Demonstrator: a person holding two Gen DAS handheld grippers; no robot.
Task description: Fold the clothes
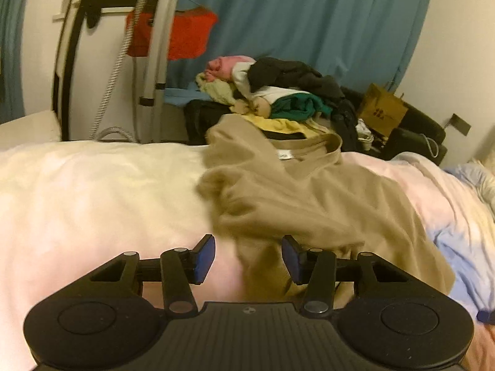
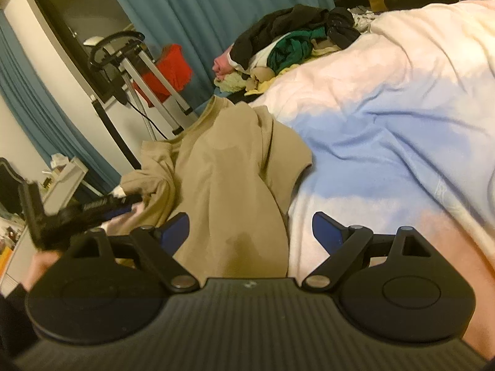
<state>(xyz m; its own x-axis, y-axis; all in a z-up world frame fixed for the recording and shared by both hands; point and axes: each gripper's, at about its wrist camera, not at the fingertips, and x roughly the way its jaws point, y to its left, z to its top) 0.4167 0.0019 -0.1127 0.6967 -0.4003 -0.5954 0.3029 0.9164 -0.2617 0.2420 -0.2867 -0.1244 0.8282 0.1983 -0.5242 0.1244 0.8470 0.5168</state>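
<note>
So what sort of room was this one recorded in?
Most likely a bedroom in a home: a tan shirt lies on a bed's pastel duvet, a heap of unfolded clothes sits beyond it, and teal curtains hang behind.

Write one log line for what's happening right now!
left gripper: open, empty | right gripper: open, over tan T-shirt | T-shirt: crumpled on duvet

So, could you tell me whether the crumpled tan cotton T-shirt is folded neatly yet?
No, the tan T-shirt lies crumpled and bunched on the pastel bedspread, unfolded.
</note>
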